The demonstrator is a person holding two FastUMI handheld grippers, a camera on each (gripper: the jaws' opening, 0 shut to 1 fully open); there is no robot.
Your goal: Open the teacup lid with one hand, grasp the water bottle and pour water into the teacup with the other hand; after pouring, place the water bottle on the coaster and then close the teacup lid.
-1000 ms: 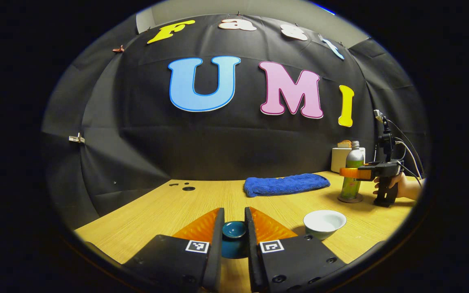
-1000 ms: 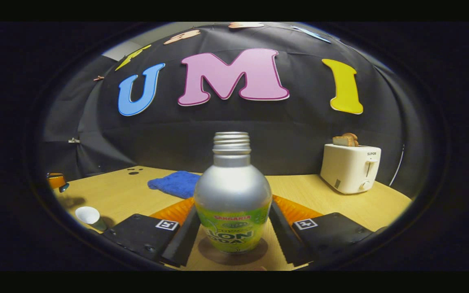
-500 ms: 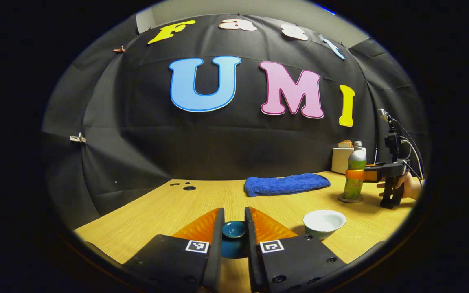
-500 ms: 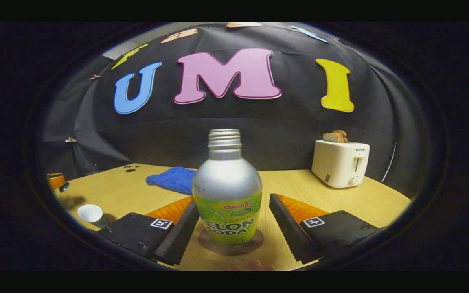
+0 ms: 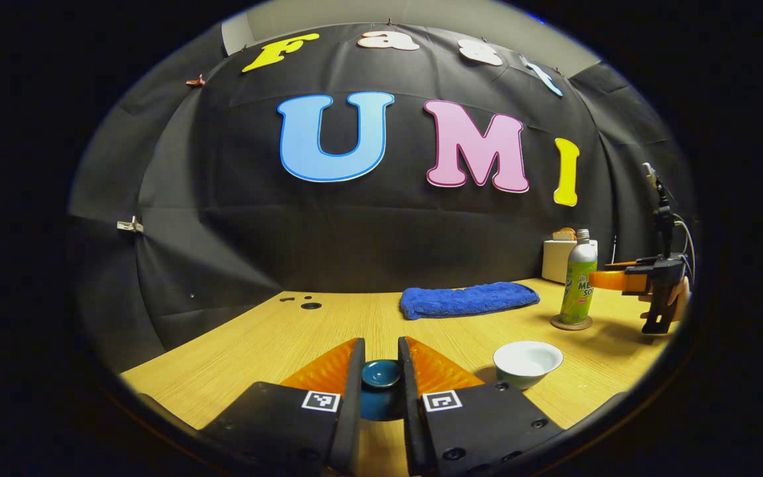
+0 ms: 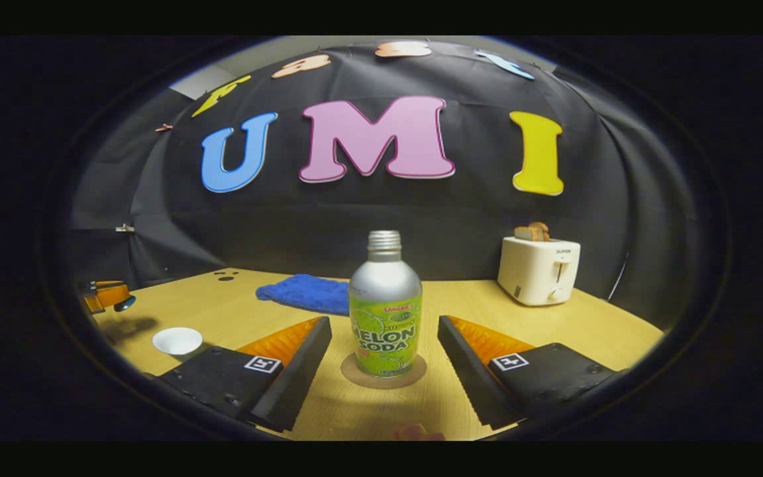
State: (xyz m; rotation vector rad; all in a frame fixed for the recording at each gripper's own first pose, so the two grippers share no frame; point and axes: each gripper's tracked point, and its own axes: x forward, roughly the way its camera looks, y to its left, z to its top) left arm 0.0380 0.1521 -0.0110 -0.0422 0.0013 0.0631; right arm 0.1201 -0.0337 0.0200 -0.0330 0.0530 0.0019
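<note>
A: What could go wrong from here?

B: Mostly the lid. The left hand-held gripper (image 5: 381, 391) is clamped on the teacup lid (image 5: 381, 374), pinching it from both sides low over the table (image 5: 275, 338). The teacup (image 5: 528, 363) sits open, off to that gripper's right and apart from it. If the lid comes down tilted or off-centre, I'd expect it to catch the rim and tip or slide the cup.

A: And the water inside?

B: I can't tell how full the cup is, but a knock could spill it onto the table.

A: What about the bottle?

B: The water bottle (image 6: 385, 305) stands upright on the coaster (image 6: 383, 371). The right hand-held gripper (image 6: 385, 344) has its fingers spread wide, one on each side of the bottle and touching neither. The bottle stands just ahead of the fingertips, in line with the gap. A sideways swing there could clip the bottle and topple it; it is tall on a small base.

A: Anything else in the way?

B: A blue towel (image 5: 467, 299) lies behind the cup and a toaster (image 6: 539, 270) stands at the back, both well apart from the lid's likely path.
</note>
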